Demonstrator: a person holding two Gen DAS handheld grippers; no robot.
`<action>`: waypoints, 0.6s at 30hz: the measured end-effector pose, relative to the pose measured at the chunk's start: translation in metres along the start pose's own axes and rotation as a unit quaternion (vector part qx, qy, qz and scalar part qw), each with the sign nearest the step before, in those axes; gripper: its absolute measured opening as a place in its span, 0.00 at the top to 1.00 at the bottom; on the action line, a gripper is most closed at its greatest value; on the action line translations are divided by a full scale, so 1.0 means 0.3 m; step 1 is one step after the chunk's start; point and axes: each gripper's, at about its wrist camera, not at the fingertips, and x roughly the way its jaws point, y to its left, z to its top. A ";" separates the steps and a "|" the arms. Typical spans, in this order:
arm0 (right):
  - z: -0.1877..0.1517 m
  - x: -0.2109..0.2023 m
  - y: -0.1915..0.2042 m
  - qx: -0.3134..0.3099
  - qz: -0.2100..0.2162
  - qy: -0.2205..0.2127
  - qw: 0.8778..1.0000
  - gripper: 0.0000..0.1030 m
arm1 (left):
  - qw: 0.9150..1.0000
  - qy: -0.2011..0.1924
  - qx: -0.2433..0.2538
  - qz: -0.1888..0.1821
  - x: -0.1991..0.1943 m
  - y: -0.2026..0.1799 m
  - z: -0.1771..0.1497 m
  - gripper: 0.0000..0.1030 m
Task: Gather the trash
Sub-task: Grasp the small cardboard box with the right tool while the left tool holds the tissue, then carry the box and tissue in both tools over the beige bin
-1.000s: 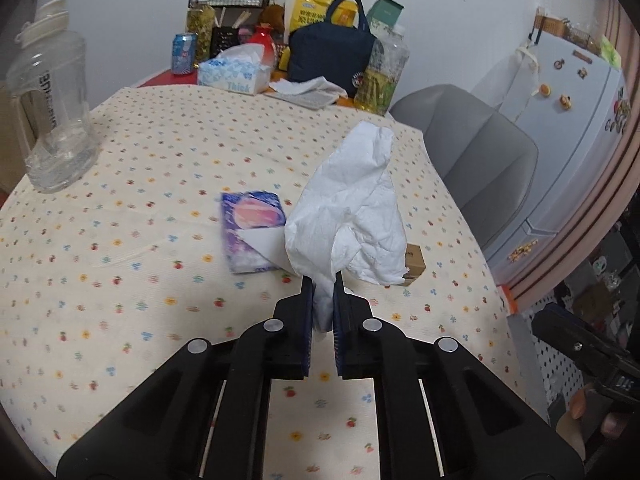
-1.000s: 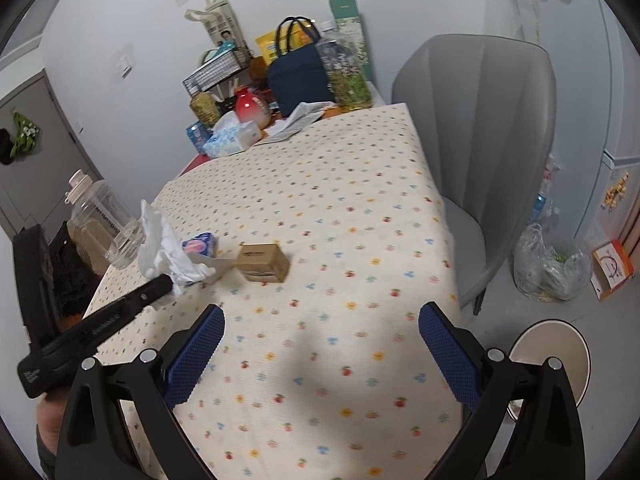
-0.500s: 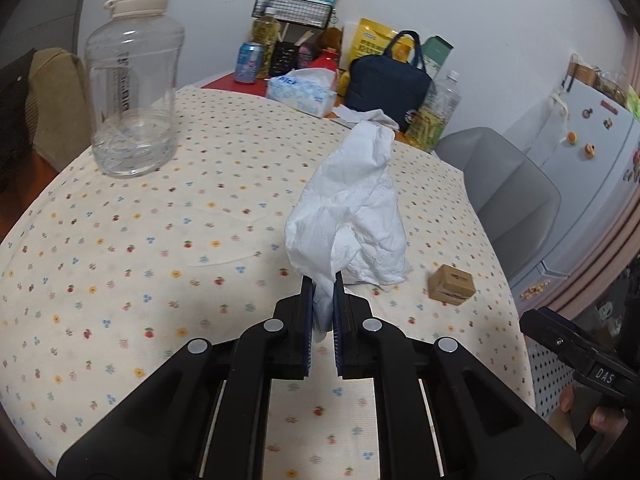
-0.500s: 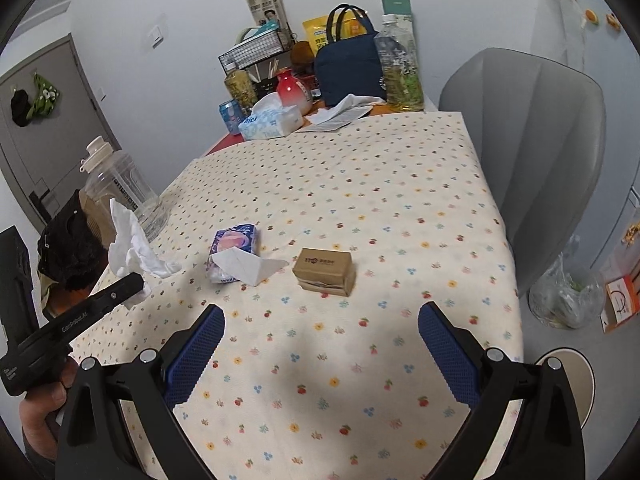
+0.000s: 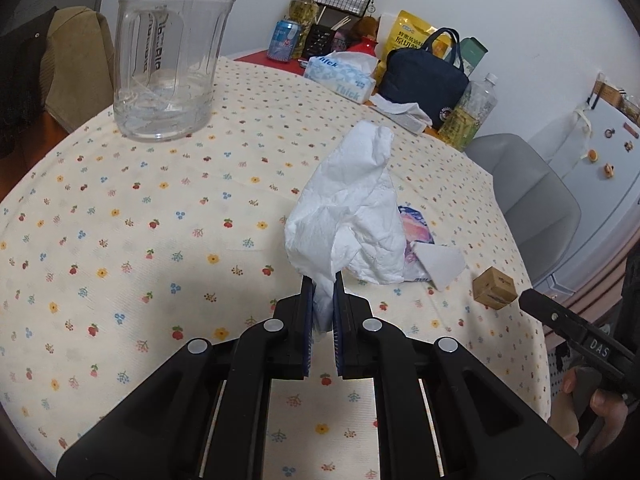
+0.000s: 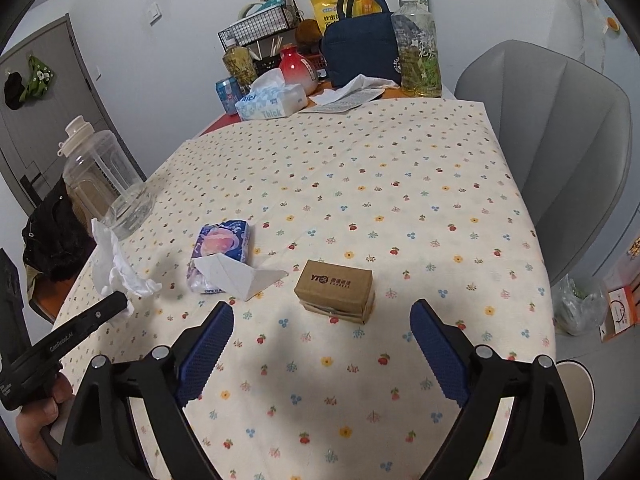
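Note:
My left gripper (image 5: 323, 284) is shut on a crumpled white tissue (image 5: 352, 216), which stands up above the flowered tablecloth (image 5: 140, 240); the same tissue (image 6: 116, 268) shows at the left of the right wrist view. My right gripper (image 6: 322, 316) hangs wide over the table with its jaws closing slowly and nothing pressed between them. Just beyond its fingers lies a small brown cardboard box (image 6: 336, 290), also seen as a box (image 5: 494, 290) in the left wrist view. Left of it lies a purple tissue packet (image 6: 222, 252) with a white sheet pulled out.
A large clear water jug (image 5: 168, 52) stands at the table's left. A tissue box (image 6: 272, 102), a can, bottles, a navy bag (image 6: 360, 48) and a wire basket crowd the far end. A grey chair (image 6: 560, 152) stands right of the table, a white bin (image 6: 576, 384) on the floor.
Both grippers have swung over the table; the jug now looms closer in the left wrist view. The brown box has come nearer and between the right fingers, which have narrowed slightly.

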 end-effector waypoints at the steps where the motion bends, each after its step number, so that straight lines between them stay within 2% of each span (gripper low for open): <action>1: 0.005 0.019 -0.002 0.000 0.000 0.003 1.000 0.14 | 1.000 0.002 -0.001 0.001 0.006 0.003 -0.001 0.91; 9: 0.030 0.123 0.008 -0.006 -0.006 0.021 1.000 0.14 | 1.000 0.010 -0.010 0.004 0.040 0.024 -0.007 0.91; 10: 0.032 0.129 0.011 -0.007 -0.006 0.021 1.000 0.17 | 1.000 0.010 -0.011 0.005 0.039 0.027 -0.006 0.91; 12: 0.033 0.147 0.014 -0.007 -0.005 0.027 1.000 0.30 | 1.000 0.011 -0.012 0.007 0.038 0.029 -0.005 0.91; 14: 0.027 0.164 0.011 -0.005 -0.010 0.041 0.999 0.50 | 1.000 0.012 -0.011 0.007 0.038 0.026 -0.004 0.91; 18: 0.009 0.145 0.003 -0.005 -0.007 0.037 0.999 0.51 | 1.000 0.010 -0.006 0.006 0.029 0.008 -0.005 0.91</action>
